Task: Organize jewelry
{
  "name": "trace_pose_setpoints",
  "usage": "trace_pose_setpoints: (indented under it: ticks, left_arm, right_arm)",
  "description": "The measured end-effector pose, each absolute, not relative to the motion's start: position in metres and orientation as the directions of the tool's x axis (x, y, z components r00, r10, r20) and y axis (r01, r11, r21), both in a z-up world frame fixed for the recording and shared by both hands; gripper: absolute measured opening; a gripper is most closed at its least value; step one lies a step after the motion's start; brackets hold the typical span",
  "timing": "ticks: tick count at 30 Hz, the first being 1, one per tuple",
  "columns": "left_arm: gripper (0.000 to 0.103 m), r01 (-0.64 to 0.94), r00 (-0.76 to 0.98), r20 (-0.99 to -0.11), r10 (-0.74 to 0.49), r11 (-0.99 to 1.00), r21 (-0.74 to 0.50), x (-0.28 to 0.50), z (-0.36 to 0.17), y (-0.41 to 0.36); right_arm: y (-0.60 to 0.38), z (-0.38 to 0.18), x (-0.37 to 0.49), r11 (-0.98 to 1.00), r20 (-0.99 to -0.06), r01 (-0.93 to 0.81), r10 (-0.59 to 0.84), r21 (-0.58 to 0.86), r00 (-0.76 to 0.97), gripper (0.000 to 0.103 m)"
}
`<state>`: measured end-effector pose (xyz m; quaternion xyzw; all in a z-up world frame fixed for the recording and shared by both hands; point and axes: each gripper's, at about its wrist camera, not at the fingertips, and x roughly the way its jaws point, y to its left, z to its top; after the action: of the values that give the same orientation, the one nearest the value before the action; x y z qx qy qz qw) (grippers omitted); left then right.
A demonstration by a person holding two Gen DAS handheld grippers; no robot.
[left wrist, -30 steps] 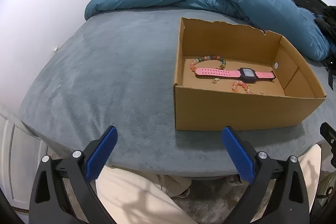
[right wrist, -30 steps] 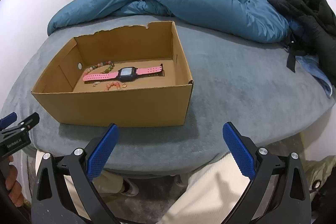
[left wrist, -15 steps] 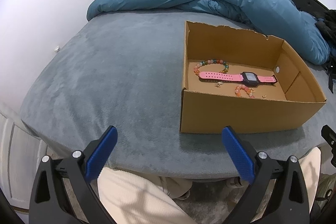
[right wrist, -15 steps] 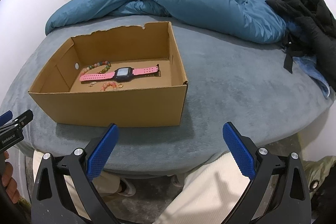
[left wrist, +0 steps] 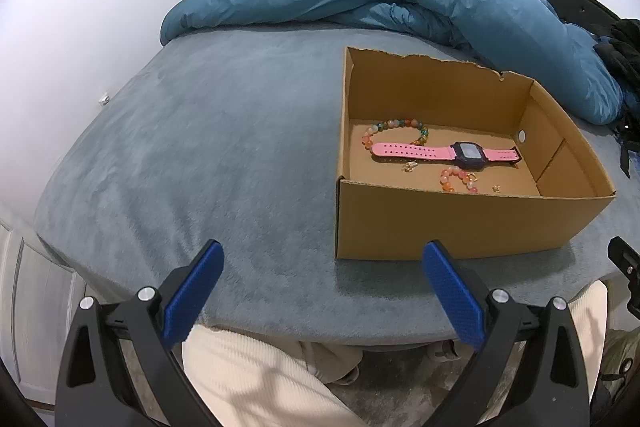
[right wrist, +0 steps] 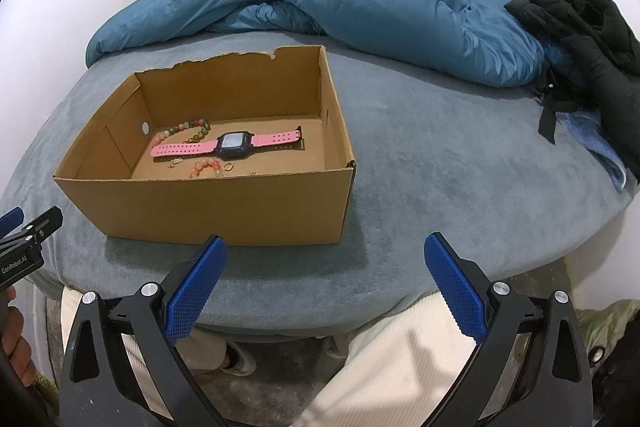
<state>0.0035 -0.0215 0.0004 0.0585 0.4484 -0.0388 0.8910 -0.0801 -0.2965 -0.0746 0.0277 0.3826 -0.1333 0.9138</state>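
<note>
My left hand-held gripper (left wrist: 320,279) and right hand-held gripper (right wrist: 324,277) gape wide, empty, short of the open brown cardboard box (right wrist: 224,203) on the grey-blue bed (left wrist: 224,155). Inside lie the pink-strapped digital watch (right wrist: 234,145) and multicoloured bead bracelet (left wrist: 394,129). I judge I'm just approaching; next means reaching over the near wall.

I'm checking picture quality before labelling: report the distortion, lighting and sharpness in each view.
Left wrist view: strong fisheye bend, dark corners; soft even light, with a faint shadow under the brown cardboard box; the pink-strapped watch is sharp. Right wrist view: same curvature; the black clothing pile loses detail in shadow; no glare on the watch's screen.
</note>
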Motion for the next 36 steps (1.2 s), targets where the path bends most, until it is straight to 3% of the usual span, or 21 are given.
trace_pose_setpoints:
  ticks: [11,36]
  left_arm:
    - [0.097,0.13,0.608,-0.793,-0.038,0.99,0.053,0.003,0.004,-0.022]
    - [0.097,0.123,0.719,-0.694,-0.028,0.989,0.088,-0.006,-0.012,-0.021]
  right_arm:
    - [-0.291,-0.072,-0.082,0.962,-0.692,0.268,-0.233,-0.059,0.684,0.095]
    - [-0.285,-0.081,-0.099,0.959,-0.559,0.282,-0.256,-0.041,0.788,0.095]
